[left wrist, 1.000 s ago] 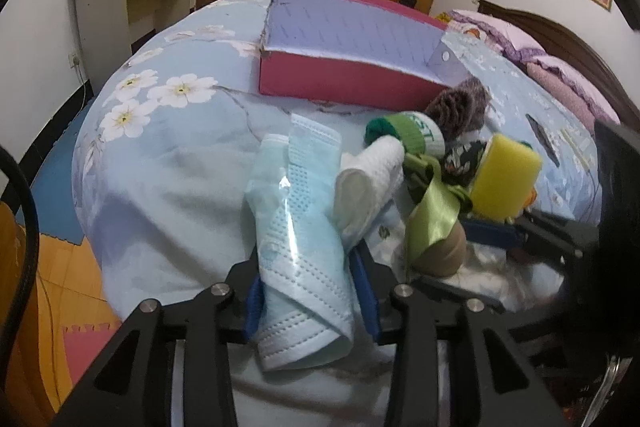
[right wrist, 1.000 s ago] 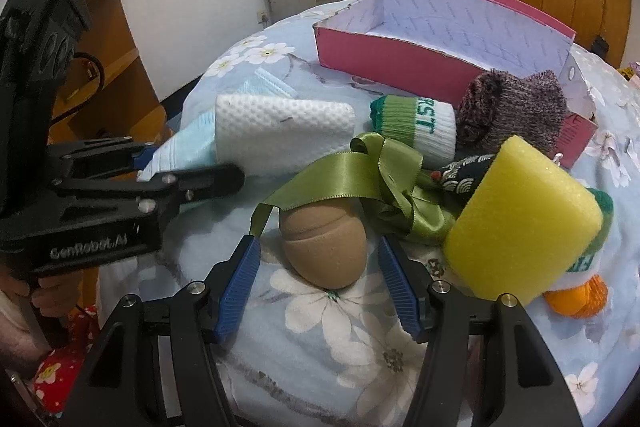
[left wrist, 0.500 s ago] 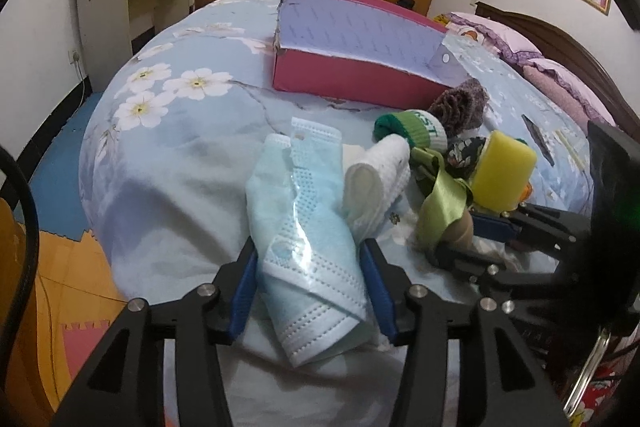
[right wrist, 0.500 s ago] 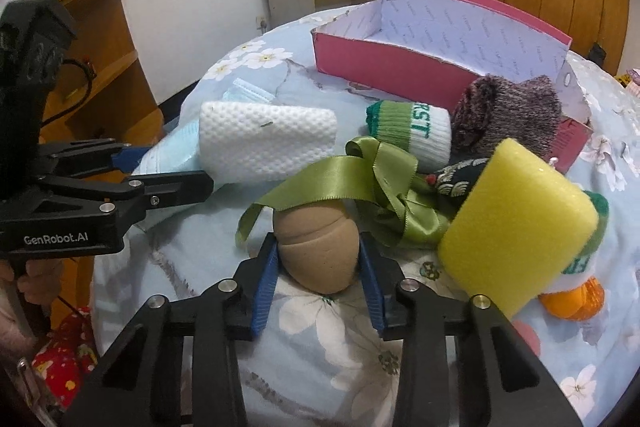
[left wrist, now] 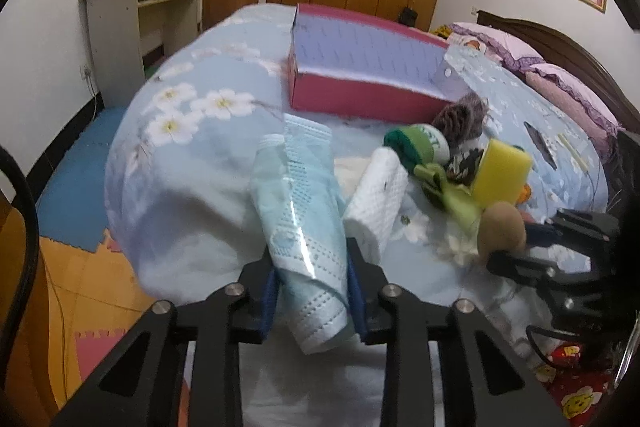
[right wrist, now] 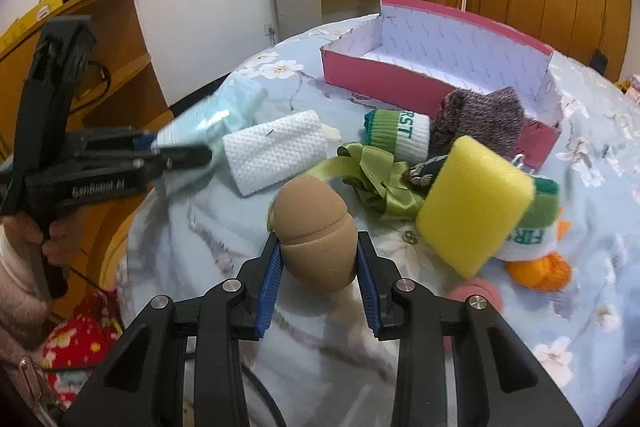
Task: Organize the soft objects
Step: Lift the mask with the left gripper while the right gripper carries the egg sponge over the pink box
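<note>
My left gripper [left wrist: 310, 263] is shut on a pale blue face mask [left wrist: 298, 195] and holds it just above the bed; it also shows in the right wrist view [right wrist: 208, 119]. My right gripper [right wrist: 318, 255] is shut on a tan egg-shaped sponge [right wrist: 316, 223], lifted off the bedspread; it also shows in the left wrist view [left wrist: 502, 231]. On the bed lie a white rolled cloth [right wrist: 274, 151], a green ribbon [right wrist: 372, 171], a yellow sponge [right wrist: 474, 199], a green and white sock [right wrist: 396, 133] and a brown knit piece [right wrist: 476, 119]. An open pink box [right wrist: 440, 55] stands behind them.
An orange soft toy [right wrist: 540, 267] and a pink round thing [right wrist: 476, 293] lie at the right. A wooden cabinet [right wrist: 100, 67] stands left of the bed. A grey shelf desk [left wrist: 132, 27] is by the wall, wardrobes behind.
Both grippers closed: the left on the face mask, the right on the tan sponge. Both then rose, lifting their objects off the bedspread; the sponge came free of the ribbon.
</note>
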{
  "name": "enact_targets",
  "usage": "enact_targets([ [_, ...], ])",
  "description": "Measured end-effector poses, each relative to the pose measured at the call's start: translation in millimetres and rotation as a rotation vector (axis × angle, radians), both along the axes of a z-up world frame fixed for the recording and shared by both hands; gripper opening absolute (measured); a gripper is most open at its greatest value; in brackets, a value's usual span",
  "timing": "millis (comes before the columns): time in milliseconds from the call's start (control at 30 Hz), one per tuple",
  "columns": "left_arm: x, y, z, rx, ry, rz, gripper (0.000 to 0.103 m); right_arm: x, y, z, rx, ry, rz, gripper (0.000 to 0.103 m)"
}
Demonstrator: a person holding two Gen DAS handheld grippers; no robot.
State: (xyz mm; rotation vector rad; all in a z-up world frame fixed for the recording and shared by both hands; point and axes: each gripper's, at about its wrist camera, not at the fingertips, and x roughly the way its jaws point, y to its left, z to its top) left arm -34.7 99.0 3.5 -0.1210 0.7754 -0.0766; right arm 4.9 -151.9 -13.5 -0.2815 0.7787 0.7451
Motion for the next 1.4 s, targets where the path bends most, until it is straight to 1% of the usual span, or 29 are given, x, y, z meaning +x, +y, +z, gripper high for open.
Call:
enact_targets([
  [100, -2.2, -0.6, 6.4, -0.008, -0.018, 0.001, 0.029, -8.4, -8.9, 6.9, -0.011, -0.026, -0.005, 0.036],
  [200, -1.2, -0.9, 13.6, -0.025, -0.033, 0.0, 0.029, -11.8, -17.5, 17.4, 0.002, -0.052, -0.02, 0.036],
  [367, 6.7, -8.1, 29.2, -0.04, -0.06, -0.016, 0.029, -6.4, -22.2, 32.8, 0.042, -0.074, -0.04, 0.036],
  [500, 20.9, -14.7, 38.7, -0.056, -0.067, -0.027, 0.029, 2.4, -22.4, 42.8, 0.049, -0.107, -0.056, 0.036],
  [633, 36.8, -22.3, 46.4, -0.053, -0.076, -0.036, 0.029, 18.6, -27.5, 54.3, 0.07, -0.129, -0.087, 0.036],
  [800, 59.2, -31.4, 53.4, -0.052, -0.077, -0.051, 0.029, 39.2, -33.7, 60.7, 0.082, -0.138, -0.124, 0.036],
  [1100, 95.4, -47.0, 71.0, -0.037, -0.117, -0.061, 0.029, 77.5, -44.7, 70.1, 0.103, -0.151, -0.186, 0.036],
  [1200, 107.1, -49.9, 71.5, -0.032, -0.117, -0.055, 0.029, 87.9, -48.1, 72.3, 0.11, -0.156, -0.203, 0.036],
  [1400, 132.6, -51.0, 69.5, -0.048, -0.103, -0.041, 0.029, 111.0, -52.8, 75.5, 0.113, -0.159, -0.234, 0.036],
])
